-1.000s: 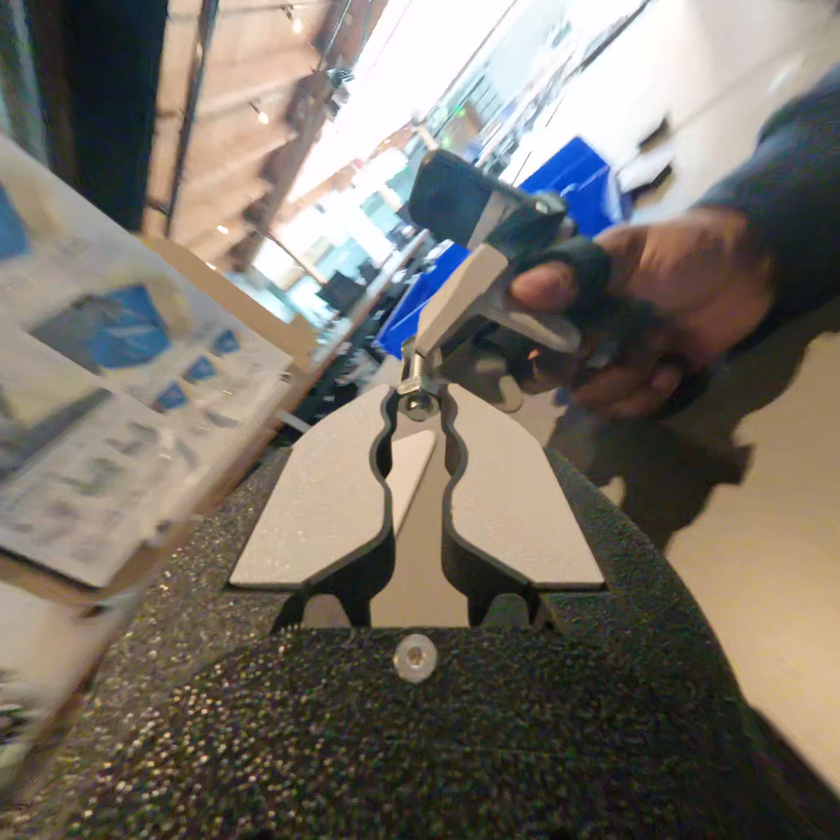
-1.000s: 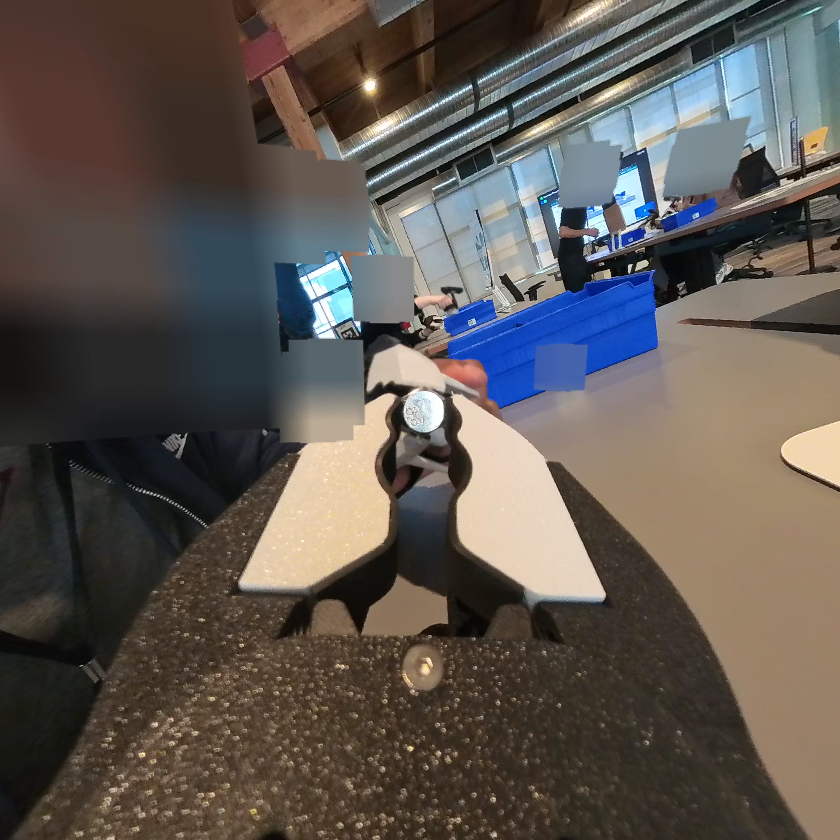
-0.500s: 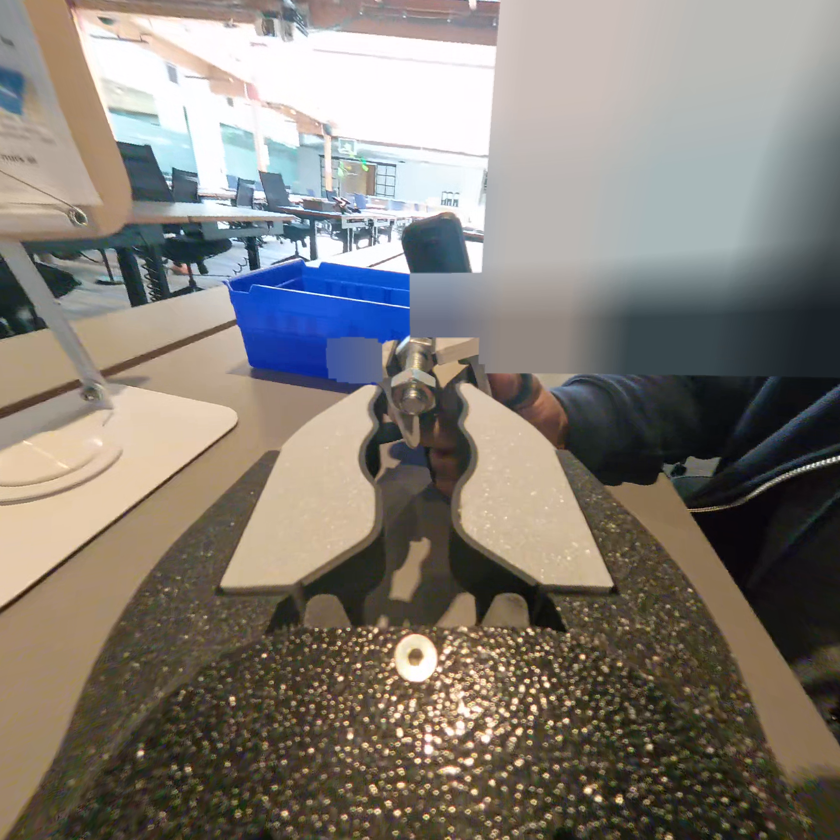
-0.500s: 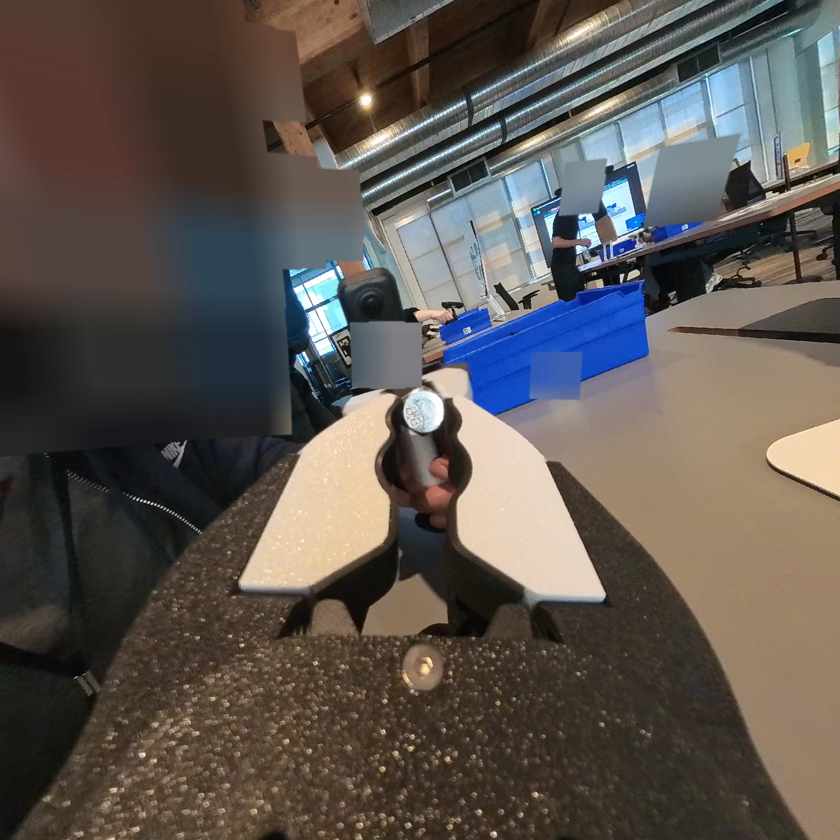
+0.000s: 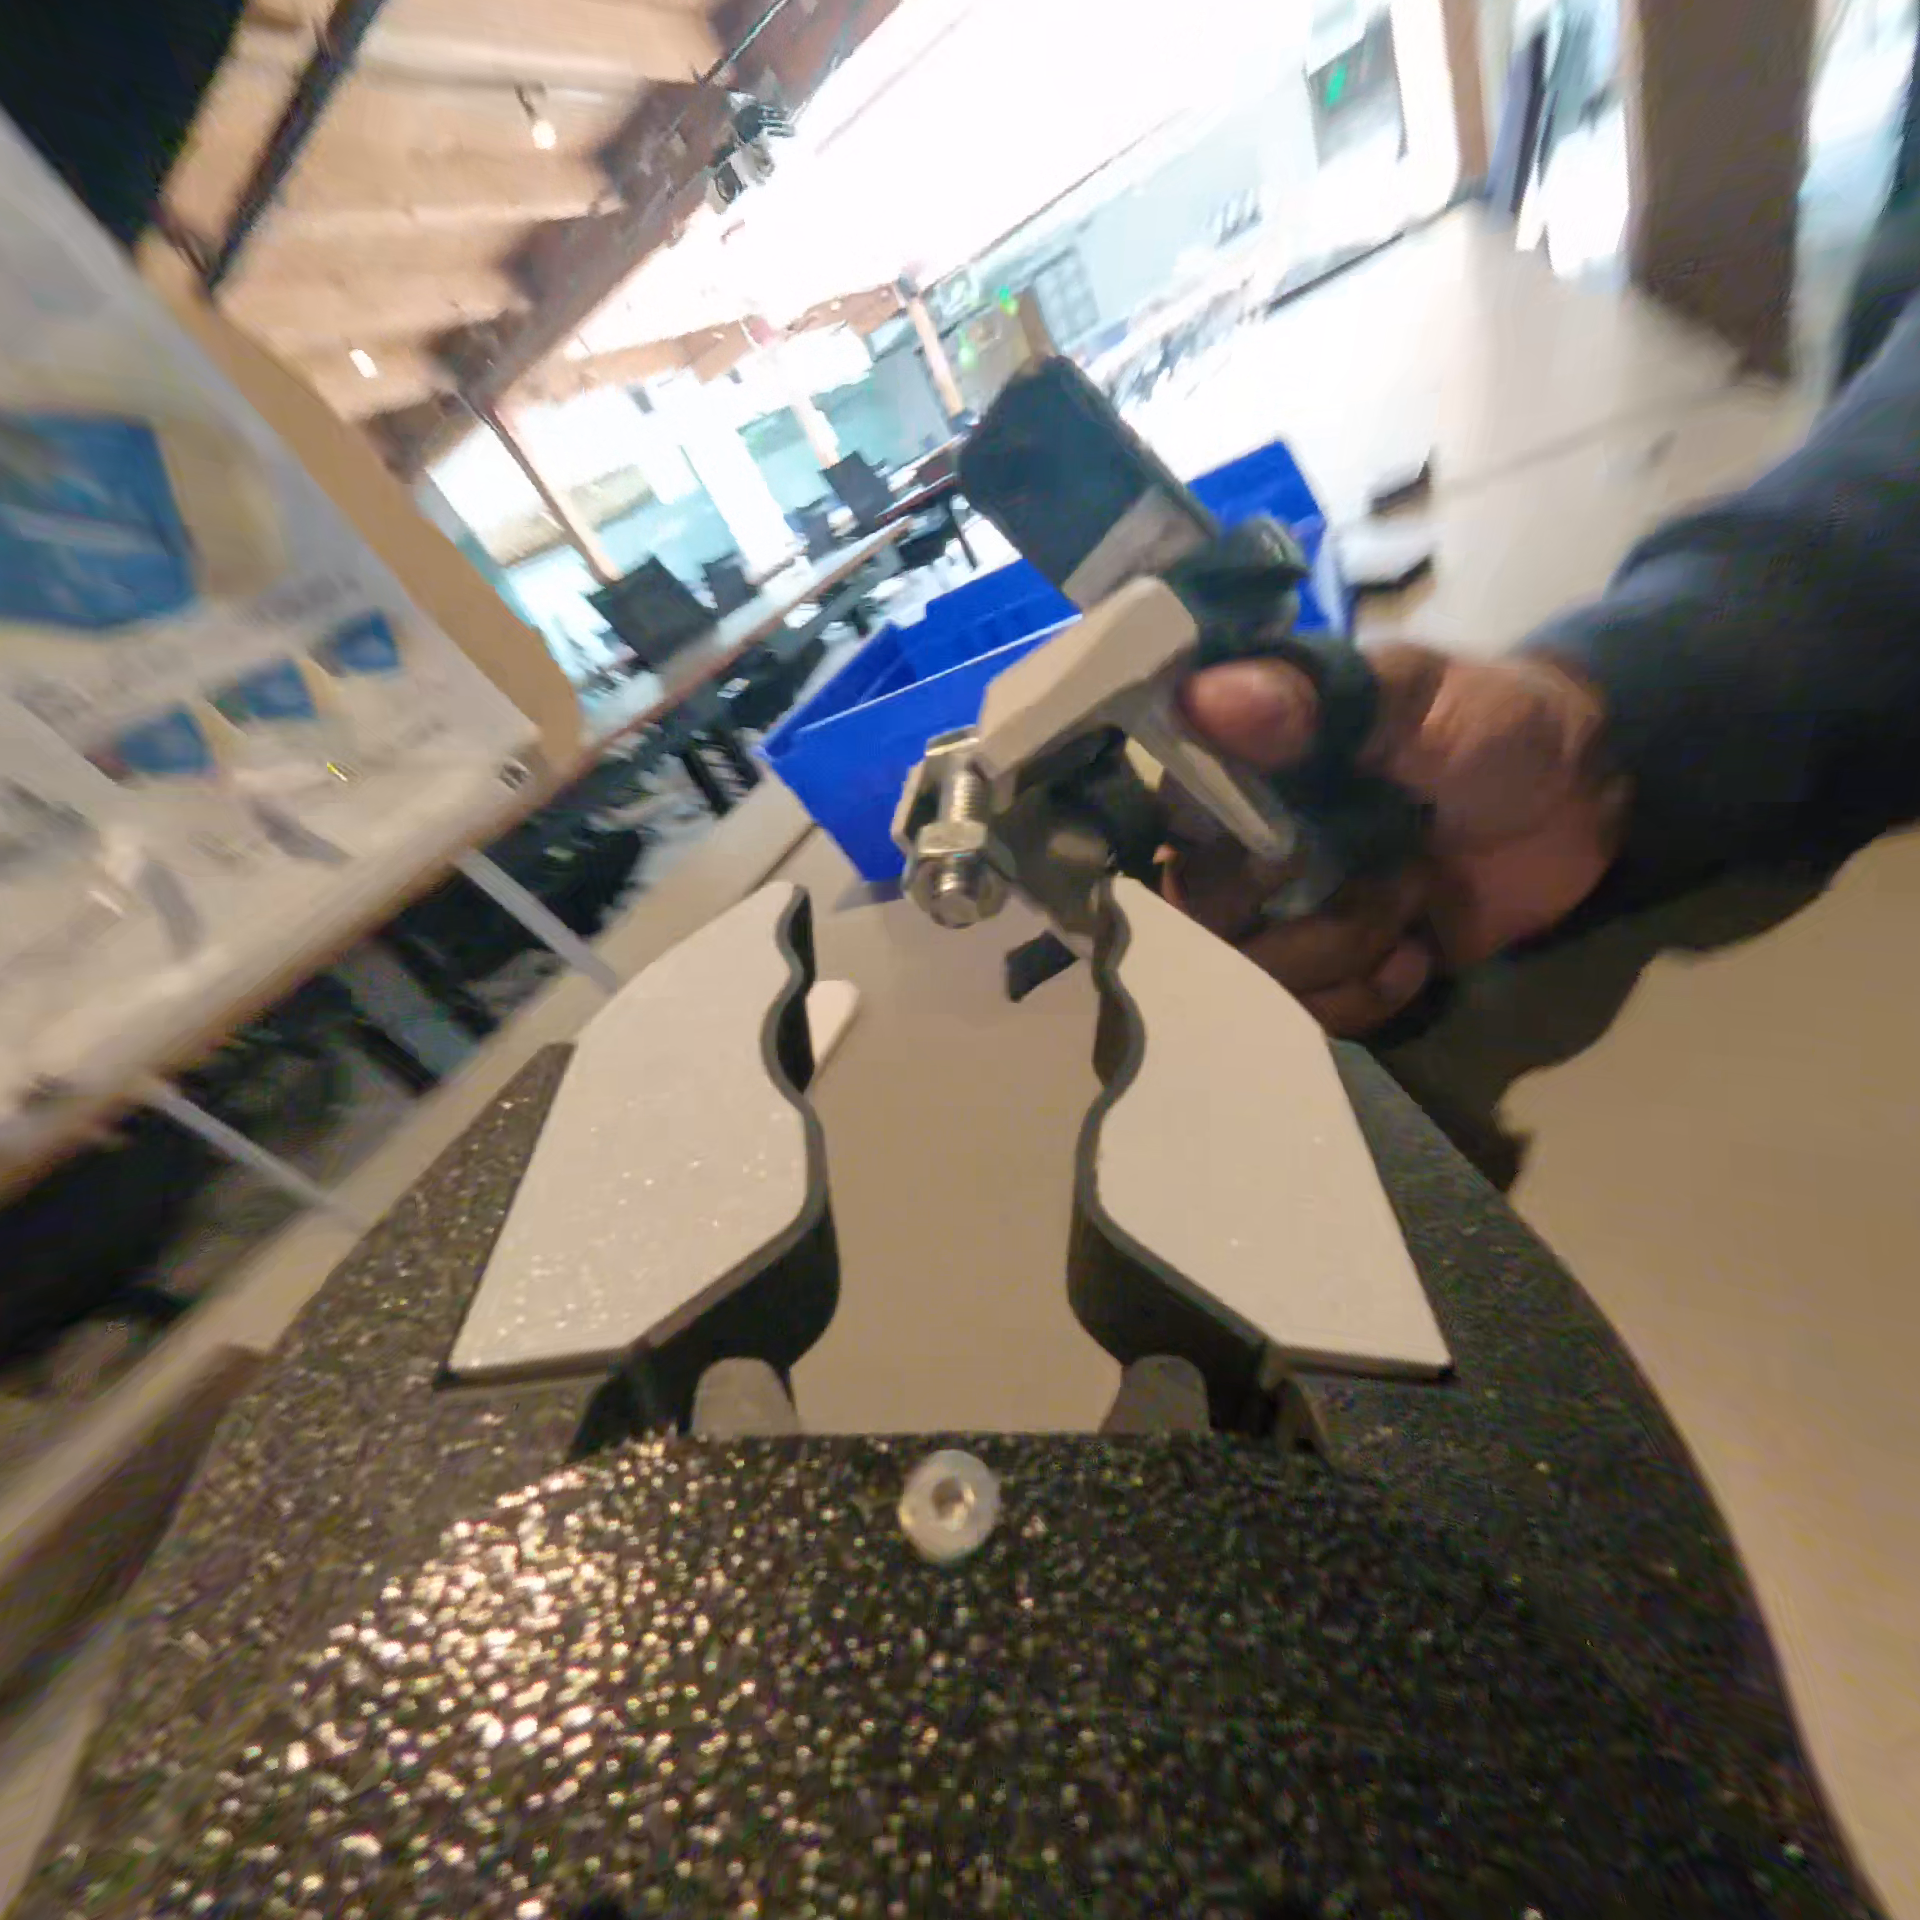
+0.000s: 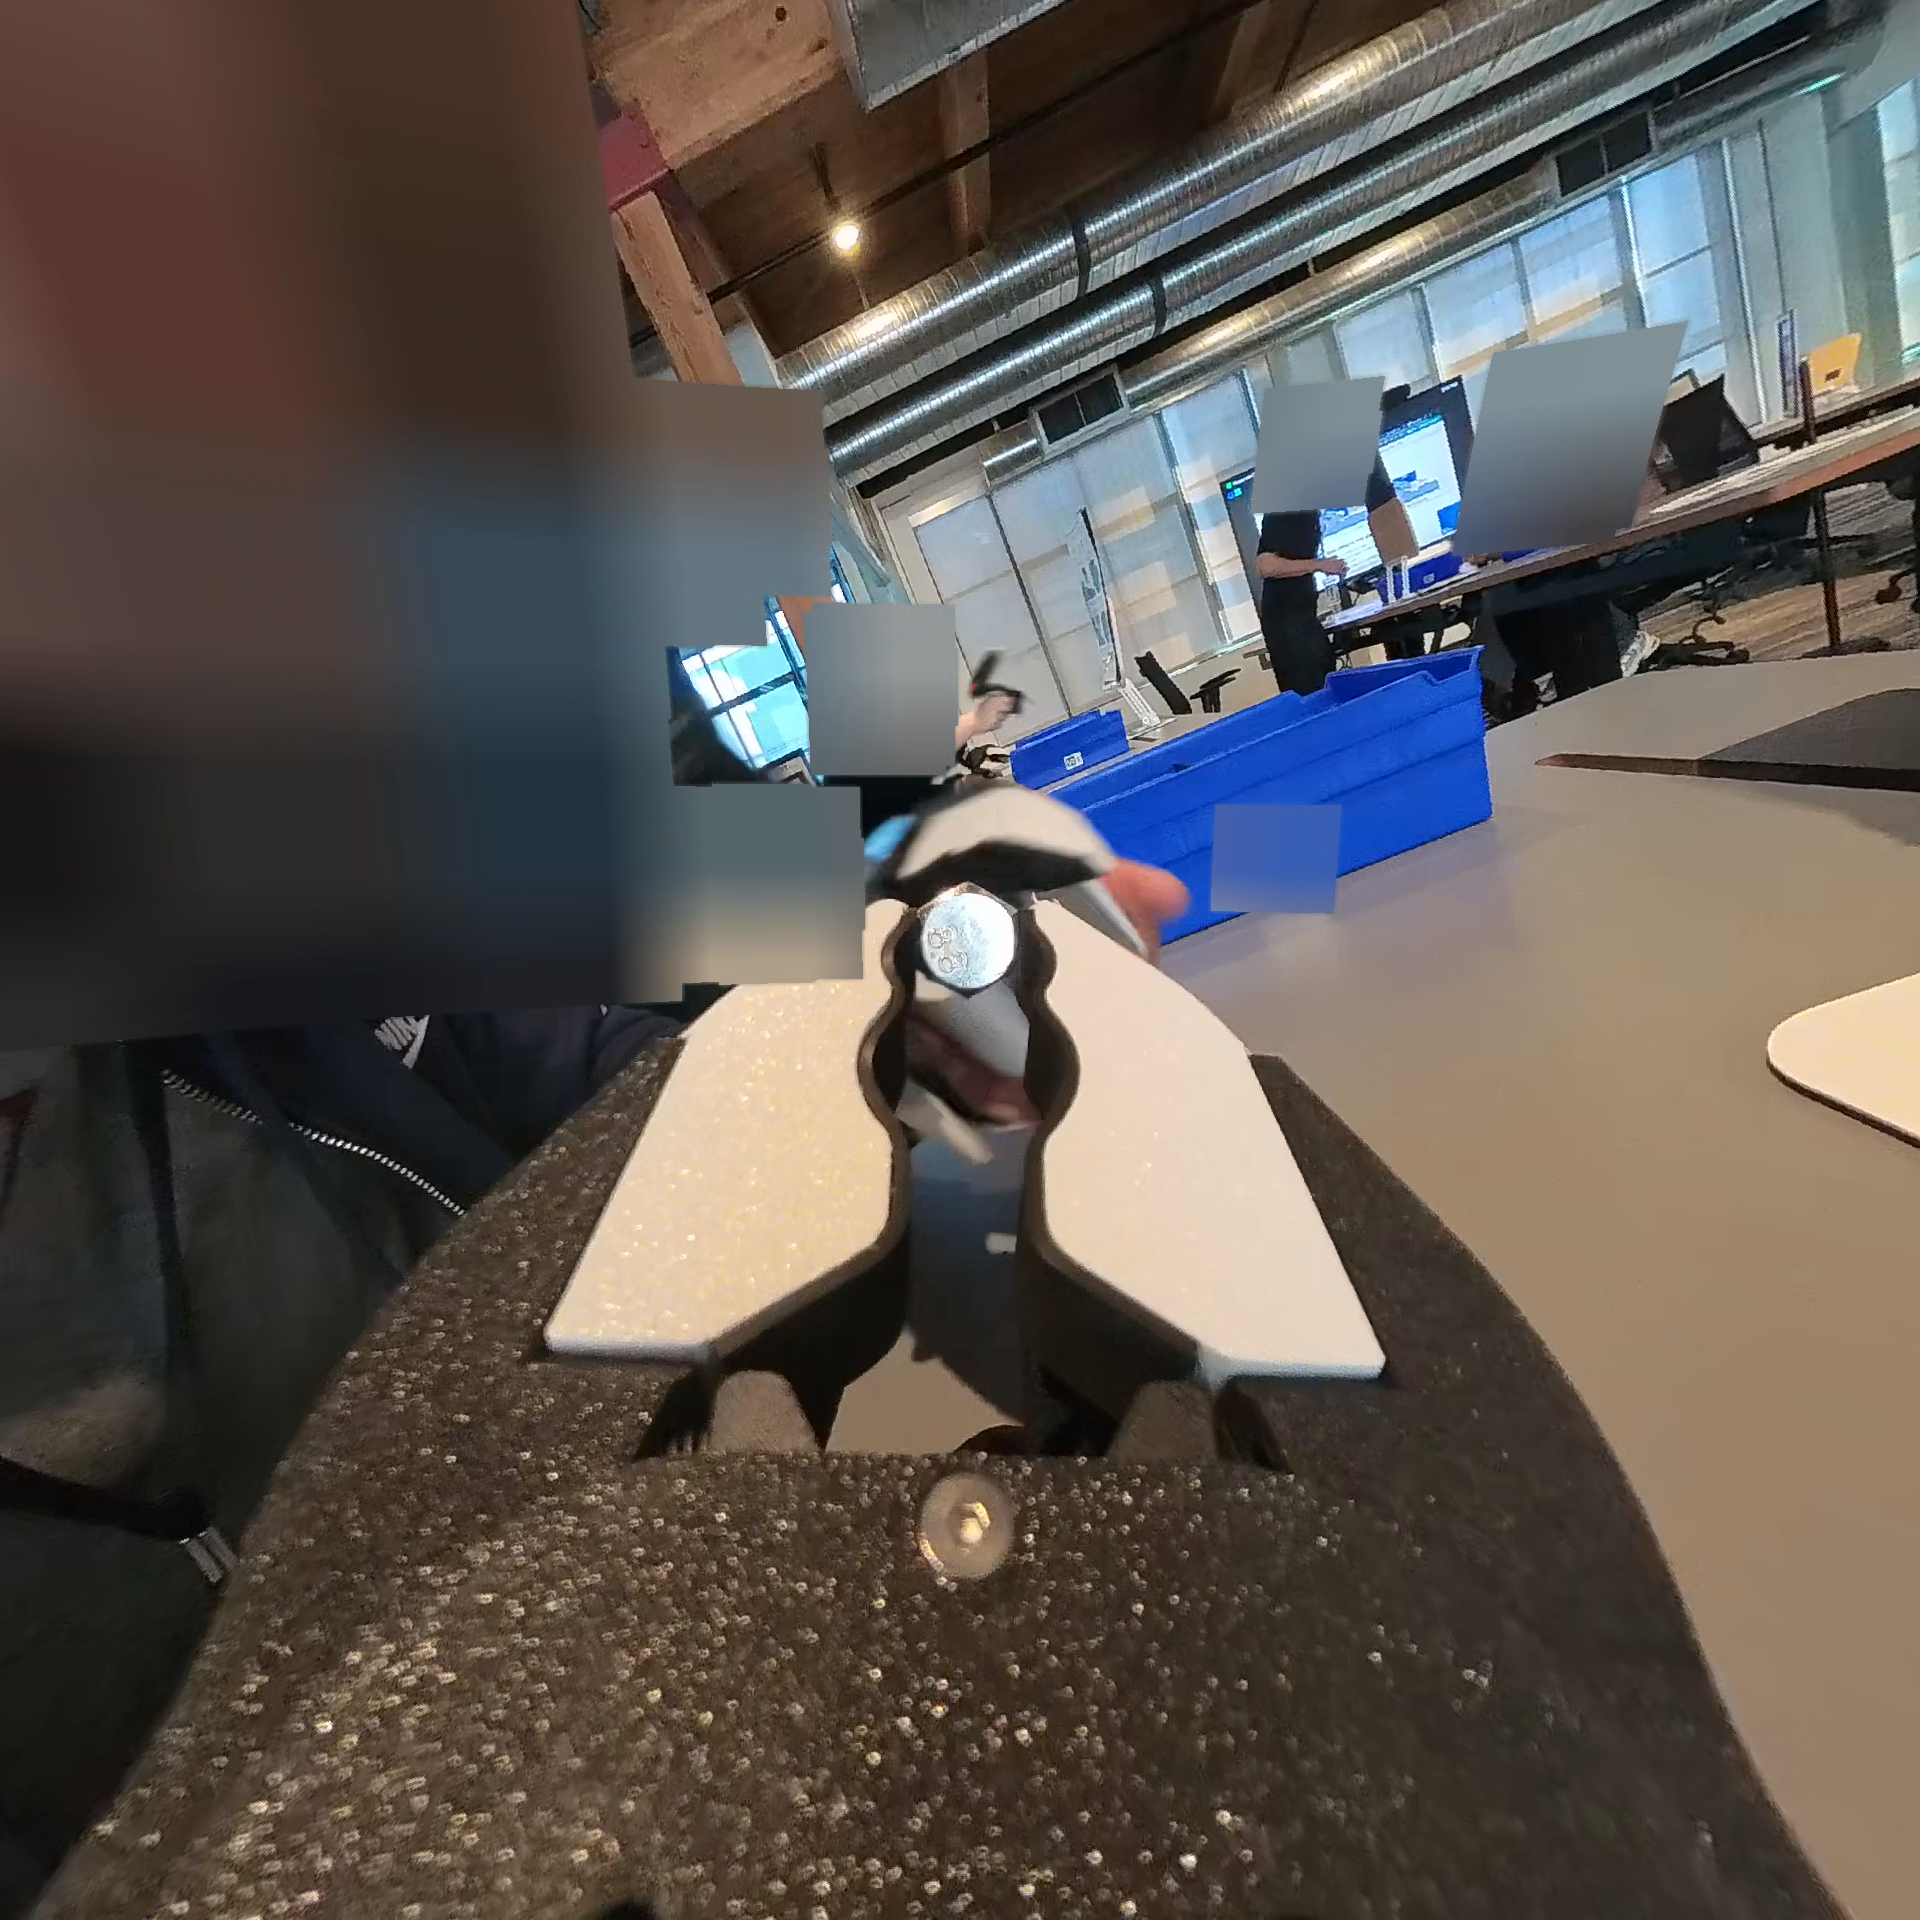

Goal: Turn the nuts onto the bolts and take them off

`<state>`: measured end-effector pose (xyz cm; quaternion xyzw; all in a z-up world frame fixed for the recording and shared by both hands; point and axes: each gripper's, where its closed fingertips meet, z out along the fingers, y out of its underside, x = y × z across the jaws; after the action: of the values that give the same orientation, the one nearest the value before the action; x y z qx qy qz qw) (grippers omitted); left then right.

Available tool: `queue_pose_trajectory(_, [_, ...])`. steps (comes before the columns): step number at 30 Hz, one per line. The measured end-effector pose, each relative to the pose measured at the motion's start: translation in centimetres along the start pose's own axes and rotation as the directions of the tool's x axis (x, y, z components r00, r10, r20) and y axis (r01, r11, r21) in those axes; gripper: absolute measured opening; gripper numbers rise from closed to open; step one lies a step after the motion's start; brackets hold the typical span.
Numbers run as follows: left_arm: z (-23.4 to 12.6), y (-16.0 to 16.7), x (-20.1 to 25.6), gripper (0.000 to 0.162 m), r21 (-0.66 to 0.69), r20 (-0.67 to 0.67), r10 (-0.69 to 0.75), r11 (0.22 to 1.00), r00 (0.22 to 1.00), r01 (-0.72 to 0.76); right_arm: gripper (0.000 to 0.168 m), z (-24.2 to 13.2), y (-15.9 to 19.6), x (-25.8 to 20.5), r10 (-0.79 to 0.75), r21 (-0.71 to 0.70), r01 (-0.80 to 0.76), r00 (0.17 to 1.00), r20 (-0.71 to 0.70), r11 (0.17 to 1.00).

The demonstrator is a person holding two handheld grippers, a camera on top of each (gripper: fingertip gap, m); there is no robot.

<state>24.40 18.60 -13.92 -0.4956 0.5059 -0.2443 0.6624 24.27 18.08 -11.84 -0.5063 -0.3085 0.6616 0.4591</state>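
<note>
- Now that left gripper (image 5: 951, 935) has let go, jaws stand apart, off nut (image 5: 948, 836), just at 12 o'clock.
- Right gripper (image 6: 966, 940) clamped on bolt (image 6: 968, 945); likely regripping for another turn.

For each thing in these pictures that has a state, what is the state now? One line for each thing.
left gripper: open, holding nothing
right gripper: shut on the bolt head
bolt: held in the air, threaded end toward the left gripper
nut: threaded on the bolt, near its tip
blue bin: standing on the table, contents hidden

left gripper (image 5: 951, 935) fingers apart | right gripper (image 5: 966, 790) clamps nutted bolt (image 5: 951, 831)
</note>
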Motion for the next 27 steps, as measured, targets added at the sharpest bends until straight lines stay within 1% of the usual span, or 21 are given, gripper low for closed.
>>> queue_pose_trajectory(1, [-0.03,-0.11,-0.15,0.053,0.019,-0.029,-0.119,0.993,0.992,0.120,0.017,-0.03,-0.04,0.02,0.000,0.002,0.000,1.000,-0.001,1.000])
queue_pose_trajectory(3, [-0.18,-0.57,-0.39,0.053,0.055,-0.096,-0.322,0.943,0.942,0.328,0.017,-0.11,-0.14,0.07,0.001,0.007,-0.001,1.000,-0.004,1.000])
queue_pose_trajectory(5, [-0.36,-0.94,-0.46,0.048,0.069,-0.157,-0.447,0.884,0.881,0.462,0.017,-0.15,-0.18,0.13,0.001,0.009,-0.001,1.000,-0.006,1.000])
queue_pose_trajectory(7, [-0.39,-0.95,-0.35,0.044,0.060,-0.192,-0.511,0.846,0.838,0.530,0.017,-0.16,-0.20,0.15,0.001,0.010,-0.001,1.000,-0.008,1.000])
queue_pose_trajectory(10, [-0.25,-0.95,0.07,0.036,0.035,-0.233,-0.567,0.807,0.790,0.590,0.017,-0.13,-0.13,0.19,-0.001,0.007,0.001,1.000,-0.010,1.000])
queue_pose_trajectory(11, [-0.19,-0.99,0.23,0.031,0.028,-0.244,-0.577,0.799,0.780,0.600,0.017,-0.10,-0.09,0.18,-0.003,0.004,0.003,1.000,-0.011,1.000])
queue_pose_trajectory(12, [-0.17,-1.04,0.28,0.019,0.029,-0.246,-0.578,0.798,0.778,0.602,0.017,-0.06,-0.04,0.16,-0.005,0.001,0.005,1.000,-0.009,1.000])
queue_pose_trajectory(14, [-0.19,-1.08,0.24,0.017,0.039,-0.234,-0.549,0.820,0.803,0.572,0.017,-0.03,-0.03,0.13,-0.004,0.001,0.004,1.000,-0.007,1.000])
queue_pose_trajectory(16, [-0.20,-0.95,0.21,0.017,0.049,-0.187,-0.444,0.887,0.876,0.460,0.017,-0.02,0.01,0.16,-0.001,0.000,0.001,1.000,-0.007,1.000])
queue_pose_trajectory(17, [-0.19,-0.90,0.20,0.016,0.053,-0.151,-0.353,0.930,0.923,0.364,0.017,-0.02,0.01,0.15,0.002,0.001,-0.002,1.000,-0.004,1.000])
queue_pose_trajectory(19, [-0.21,-0.75,0.14,0.017,0.043,-0.061,-0.104,0.993,0.993,0.107,0.017,0.01,0.07,0.14,0.005,-0.001,-0.005,1.000,-0.002,1.000])
queue_pose_trajectory(20, [-0.26,-0.66,0.07,0.017,0.026,-0.017,0.042,0.999,0.999,-0.042,0.017,0.03,0.12,0.14,0.005,-0.003,-0.005,1.000,-0.003,1.000])
queue_pose_trajectory(21, [-0.30,-0.58,-0.01,0.017,0.002,0.026,0.187,0.982,0.982,-0.187,0.017,0.05,0.15,0.15,0.005,-0.005,-0.005,1.000,-0.004,1.000])
queue_pose_trajectory(22, [-0.33,-0.52,-0.11,0.018,-0.026,0.062,0.306,0.952,0.950,-0.305,0.017,0.07,0.18,0.18,0.006,-0.005,-0.006,1.000,-0.006,1.000])
queue_pose_trajectory(23, [-0.34,-0.52,-0.13,0.017,-0.044,0.085,0.376,0.927,0.923,-0.373,0.017,0.08,0.16,0.15,0.008,-0.003,-0.008,1.000,-0.004,1.000])
queue_pose_trajectory(24, [-0.32,-0.56,-0.03,0.023,-0.043,0.087,0.380,0.925,0.921,-0.378,0.017,0.06,0.09,0.11,0.009,0.001,-0.009,1.000,-0.002,1.000])
queue_pose_trajectory(25, [-0.28,-0.66,0.08,0.033,-0.023,0.075,0.322,0.947,0.944,-0.321,0.017,0.01,0.01,0.12,0.009,0.005,-0.009,1.000,-0.003,1.000])
queue_pose_trajectory(27, [-0.28,-0.99,0.16,0.043,0.038,0.016,0.098,0.994,0.995,-0.099,0.017,-0.08,-0.11,0.17,0.009,0.009,-0.009,1.000,-0.005,1.000])
